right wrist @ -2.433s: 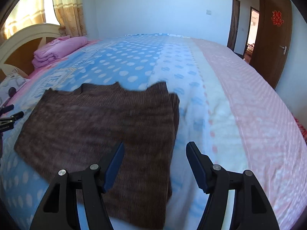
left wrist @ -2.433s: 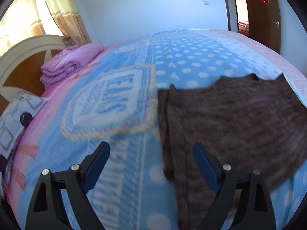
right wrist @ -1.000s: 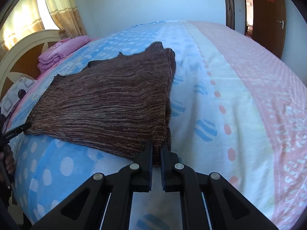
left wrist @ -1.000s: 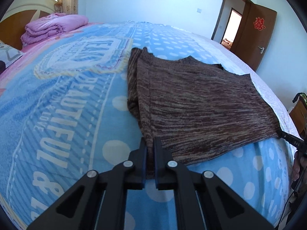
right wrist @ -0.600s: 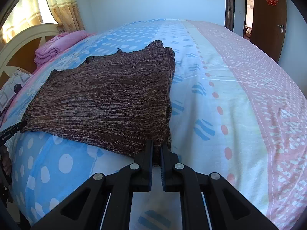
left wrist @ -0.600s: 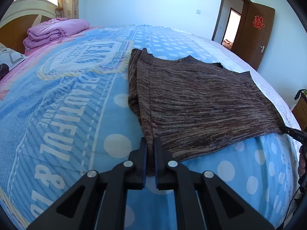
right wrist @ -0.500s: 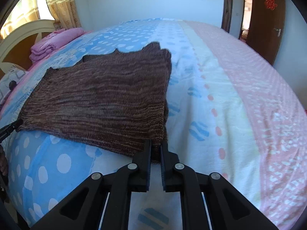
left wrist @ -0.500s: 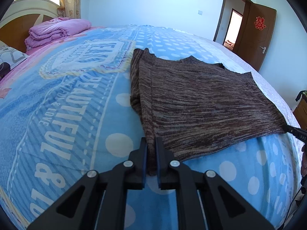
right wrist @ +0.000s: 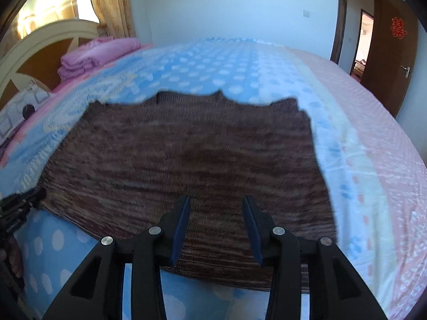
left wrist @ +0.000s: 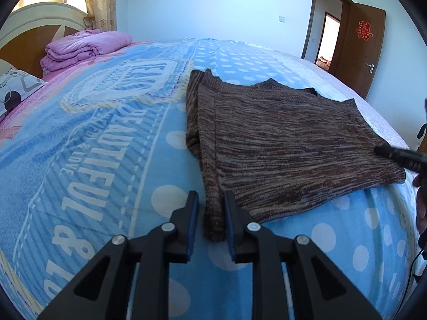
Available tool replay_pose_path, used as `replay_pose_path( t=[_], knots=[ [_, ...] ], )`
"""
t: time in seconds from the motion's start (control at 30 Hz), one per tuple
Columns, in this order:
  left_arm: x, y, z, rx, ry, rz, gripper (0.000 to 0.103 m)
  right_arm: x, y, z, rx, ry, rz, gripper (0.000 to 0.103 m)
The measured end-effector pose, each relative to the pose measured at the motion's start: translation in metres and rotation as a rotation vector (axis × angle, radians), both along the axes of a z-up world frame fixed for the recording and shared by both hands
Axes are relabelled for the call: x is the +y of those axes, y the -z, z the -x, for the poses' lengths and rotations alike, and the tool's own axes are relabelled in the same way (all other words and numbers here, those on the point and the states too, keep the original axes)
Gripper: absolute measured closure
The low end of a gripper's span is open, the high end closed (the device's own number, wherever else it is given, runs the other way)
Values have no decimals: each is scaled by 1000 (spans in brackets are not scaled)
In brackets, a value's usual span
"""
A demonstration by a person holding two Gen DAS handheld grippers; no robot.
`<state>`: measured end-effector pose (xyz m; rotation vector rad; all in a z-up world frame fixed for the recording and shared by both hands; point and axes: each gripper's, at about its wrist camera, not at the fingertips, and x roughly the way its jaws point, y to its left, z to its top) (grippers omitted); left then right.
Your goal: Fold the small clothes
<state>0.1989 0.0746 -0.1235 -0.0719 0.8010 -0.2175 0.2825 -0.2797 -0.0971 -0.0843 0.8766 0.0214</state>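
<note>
**A:** As the scene ran from left to right, what came first?

**B:** A folded pink quilt (left wrist: pixel 85 46) sat by the wooden headboard (left wrist: pixel 24 45), well clear of the work. Next came the bed (left wrist: pixel 93 138), its blue blanket fleecy, printed with white dots and large lettering.

**A:** And the garment?

**B:** The brown sweater (left wrist: pixel 280 144) lay flat on the bed's near half, neckline at the far edge. It was a marled knit with fine horizontal streaks, and its sides appeared tucked in to make a rough rectangle.

**A:** How were the tools set?

**B:** The left tool (left wrist: pixel 209 202) was parted narrowly, its blue-padded fingers astride the sweater's near left corner without pinching it. The right tool (right wrist: pixel 217 204) was parted wider above the hem, holding nothing; that view was blurred.

**A:** Why there?

**B:** Probably because the hem corners are where one would take hold to carry the bottom towards the neckline. The knit looked soft and likely to sag. Farther right, the bed turned pale pink, and a brown door (left wrist: pixel 363 50) stood open.
</note>
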Motion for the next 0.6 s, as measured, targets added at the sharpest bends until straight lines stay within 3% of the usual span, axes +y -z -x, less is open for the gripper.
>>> replay_pose_path(
  t=[0.07, 0.13, 0.37, 0.5, 0.6],
  knots=[
    [0, 0, 1, -3, -2, -2, 81, 0, 20, 3, 46, 11, -15, 61],
    [0, 0, 3, -5, -2, 1, 80, 1, 23, 16, 0, 14, -5, 61],
    [3, 2, 7, -9, -8, 24, 78, 12, 8, 33, 7, 33, 29, 61],
    [2, 2, 9, -14, -14, 15, 78, 51, -12, 12, -45, -49, -16, 60],
    [7, 2, 10, -12, -13, 50, 78, 92, -9, -8, -35, -155, -34, 60]
  ],
)
